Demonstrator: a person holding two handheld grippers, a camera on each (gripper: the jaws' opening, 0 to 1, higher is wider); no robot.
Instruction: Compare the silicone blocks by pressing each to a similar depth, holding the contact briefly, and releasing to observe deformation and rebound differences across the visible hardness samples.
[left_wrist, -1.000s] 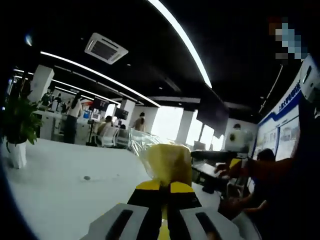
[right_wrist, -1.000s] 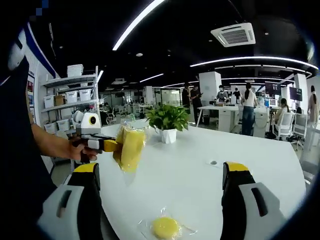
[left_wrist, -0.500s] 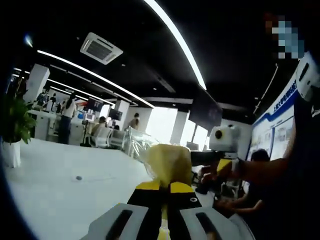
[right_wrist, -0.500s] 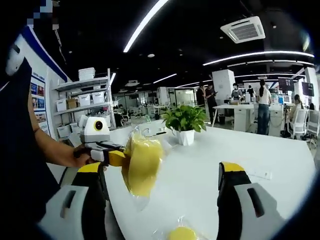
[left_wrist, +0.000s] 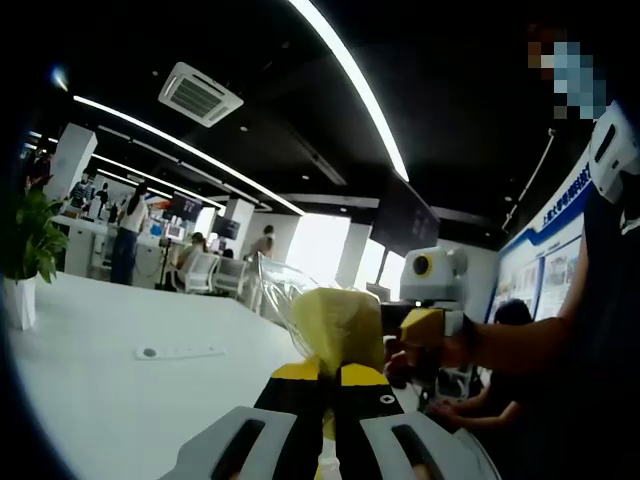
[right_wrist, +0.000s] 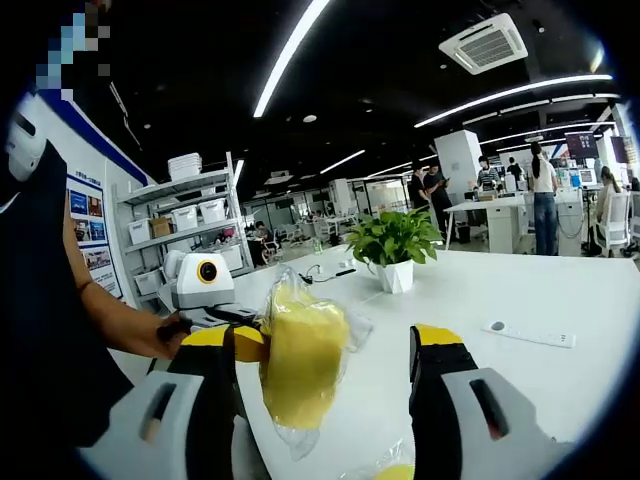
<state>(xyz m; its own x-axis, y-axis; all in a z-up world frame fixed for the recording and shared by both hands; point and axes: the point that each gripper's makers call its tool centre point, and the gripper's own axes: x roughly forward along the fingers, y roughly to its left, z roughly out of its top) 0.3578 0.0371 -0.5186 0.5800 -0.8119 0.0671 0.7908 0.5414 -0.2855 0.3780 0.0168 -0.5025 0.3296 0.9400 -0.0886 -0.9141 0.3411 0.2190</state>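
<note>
- Left gripper (left_wrist: 322, 372), seen along its own yellow-tipped jaws in the left gripper view: the jaws are drawn together on the lower edge of the yellow silicone block (left_wrist: 338, 328), holding it aloft in its clear plastic wrapper above the table.
- Right gripper (right_wrist: 325, 345), seen in the right gripper view: its jaws stand wide apart with nothing between the pads; the held block (right_wrist: 301, 362) hangs in the gap ahead of them, carried from the left by the other tool (right_wrist: 232, 340).
- White table (right_wrist: 500, 300): its broad top lies beneath both tools; in the left gripper view it spreads to the left (left_wrist: 120, 390).
- Person's forearm (right_wrist: 120, 325): reaches in from the left of the right gripper view to the hand on the left tool.
- Potted plant (right_wrist: 392, 243): upright on the table, well beyond the held block.
- Second yellow block (right_wrist: 397, 472): partly cut off at the lower edge of the right gripper view, lying wrapped on the table between the right jaws.
- Small white strip (right_wrist: 527, 334): flat on the table, to the right of the plant.
</note>
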